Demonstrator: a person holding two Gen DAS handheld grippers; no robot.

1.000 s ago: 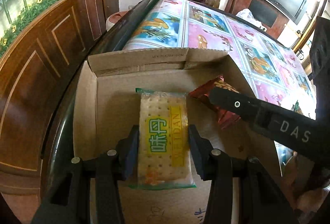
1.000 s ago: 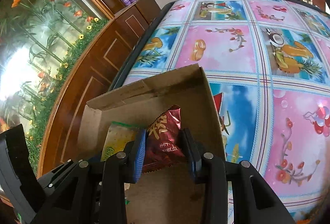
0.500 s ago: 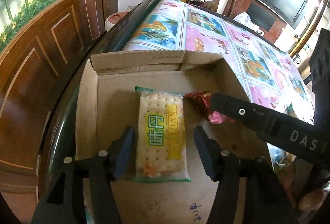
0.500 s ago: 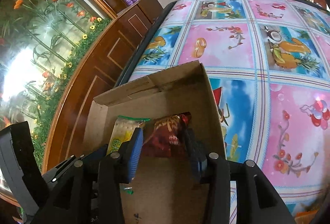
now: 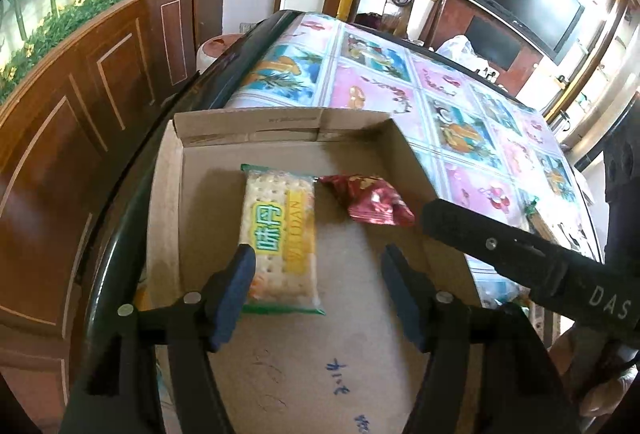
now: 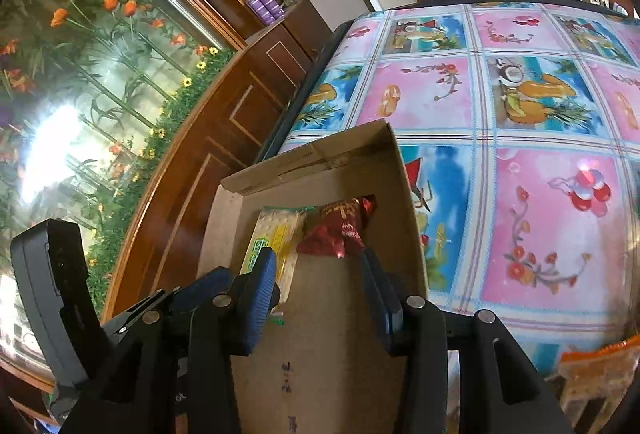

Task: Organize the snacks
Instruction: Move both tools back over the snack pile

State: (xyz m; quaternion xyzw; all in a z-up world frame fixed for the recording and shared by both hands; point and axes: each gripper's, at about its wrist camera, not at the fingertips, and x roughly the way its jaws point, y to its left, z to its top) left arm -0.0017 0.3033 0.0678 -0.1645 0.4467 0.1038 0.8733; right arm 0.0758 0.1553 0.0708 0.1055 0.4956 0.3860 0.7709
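Nearest me, my left gripper (image 5: 316, 274) now stands wide open and empty. A second ago its pads pressed the sides of the cracker packet (image 5: 280, 234); now only the left pad overlaps the packet's lower corner, and the right pad is well clear.

My right gripper (image 6: 318, 280) is open too, and has let go of the red snack pouch (image 6: 338, 230) it was clenching a second ago. The pouch now lies just past its fingertips.

Both snacks lie flat on the floor of the cardboard box (image 5: 280, 122), side by side and touching, the red pouch to the right. I judge this pair placed, and both grippers are free for more.

I count two grippers, two snacks and one box. Beyond it stretches the fruit-patterned tablecloth (image 6: 520, 114).
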